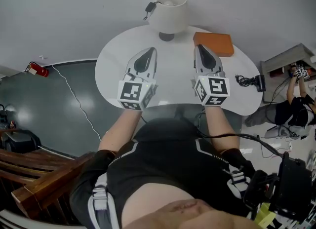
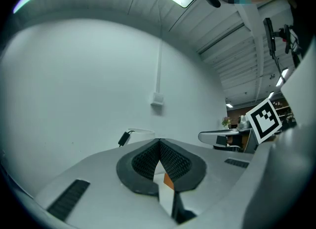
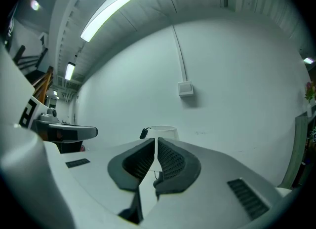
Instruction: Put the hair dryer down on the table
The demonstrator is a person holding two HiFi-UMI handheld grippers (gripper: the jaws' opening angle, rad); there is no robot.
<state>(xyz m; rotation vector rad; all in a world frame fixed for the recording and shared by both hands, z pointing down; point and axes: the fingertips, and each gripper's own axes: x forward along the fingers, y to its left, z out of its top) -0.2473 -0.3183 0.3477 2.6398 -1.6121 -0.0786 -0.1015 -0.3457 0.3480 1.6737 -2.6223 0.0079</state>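
Desk (image 1: 111, 62): round, white.
- Left tongs (image 1: 150, 51) and right tongs (image 1: 200, 47) hover side by side over its middle, tips pointing to the far edge.
- Left tongs (image 2: 159, 141): pressed together at the tips, pinching nothing. Only desk and a scrap of orange show in the gap lower down.
- Right tongs (image 3: 155, 139): also pressed together, nothing between the pads.

Task's thing: I take the white, cup-shaped appliance on a dark base at the desk's far edge to be the hair dryer (image 1: 168, 5).
- It rests on the desk, apart from both tongs.
- Its cord ends in a black plug (image 1: 149, 8) hanging at its left side.
- An orange box (image 1: 213, 44) lies near it on the right.
- A black cabled gadget (image 1: 253, 82) sits at the desk's right rim.

Judgement: the put-down looks done, or not in hand.

If more handling is wanted:
- Spread one pair of tongs before closing in.
- Take the white body, not the cord.
- Keep the plug from snagging.
- Stay clear of the orange box.
- Set it well in from the far rim, because the dryer sits close to the edge.
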